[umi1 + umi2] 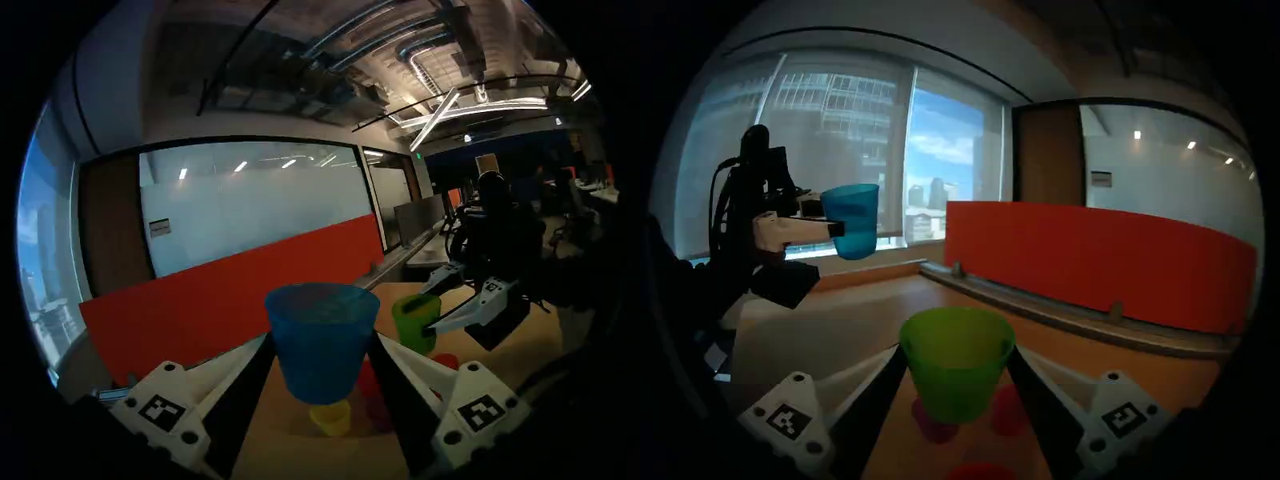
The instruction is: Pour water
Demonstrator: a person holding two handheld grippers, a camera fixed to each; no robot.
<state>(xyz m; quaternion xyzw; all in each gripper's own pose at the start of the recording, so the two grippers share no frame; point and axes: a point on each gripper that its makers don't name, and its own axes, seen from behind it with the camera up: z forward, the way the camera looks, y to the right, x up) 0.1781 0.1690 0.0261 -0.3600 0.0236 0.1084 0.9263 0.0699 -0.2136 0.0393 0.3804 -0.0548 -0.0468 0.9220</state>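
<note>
Left gripper (322, 340) clamps the blue cup (322, 364) mid-wall; right gripper (958, 352) clamps the green cup (958, 384) likewise. Both look light, thin plastic, likely slippery: grip below the rim.

Translucent plastic — blue cup (322, 344), green cup (957, 364); matt wood — table (832, 324).

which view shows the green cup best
The right gripper view: the green cup sits large and central between the right tongs, rim and wall plain. The left gripper view shows it small and farther off, partly behind a finger of those tongs.
</note>
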